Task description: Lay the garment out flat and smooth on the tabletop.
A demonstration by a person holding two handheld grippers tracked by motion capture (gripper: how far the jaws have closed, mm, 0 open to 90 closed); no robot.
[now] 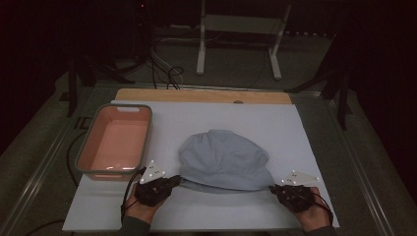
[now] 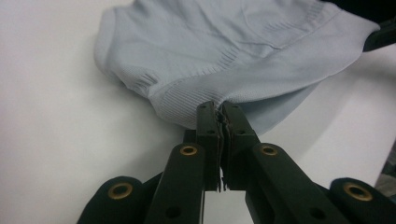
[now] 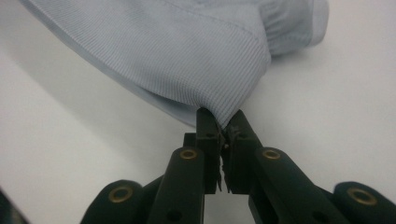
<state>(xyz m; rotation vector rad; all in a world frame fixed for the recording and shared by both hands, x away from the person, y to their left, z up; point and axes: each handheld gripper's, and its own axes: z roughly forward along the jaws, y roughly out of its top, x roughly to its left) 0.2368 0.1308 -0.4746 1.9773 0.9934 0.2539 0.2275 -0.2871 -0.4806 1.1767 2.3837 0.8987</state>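
High view: the pale blue garment [image 1: 223, 160] lies on the counter [image 1: 275, 123], just beside the pink basin [image 1: 116, 141]. Left gripper view: the left tongs [image 2: 219, 114] pinch its ribbed hem. Right gripper view: the right tongs [image 3: 223, 123] pinch its other corner.

Garment [image 1: 223, 160] type unclear; top cut off in both gripper views.

On the white-topped bench [image 1: 295, 128] a folded pale-blue knit garment [image 1: 223, 160] lies in the middle, a pink plastic tub with a grey rim [image 1: 116, 141] just to its left, the left gripper [image 1: 173, 181] and right gripper [image 1: 273, 188] at its near corners.
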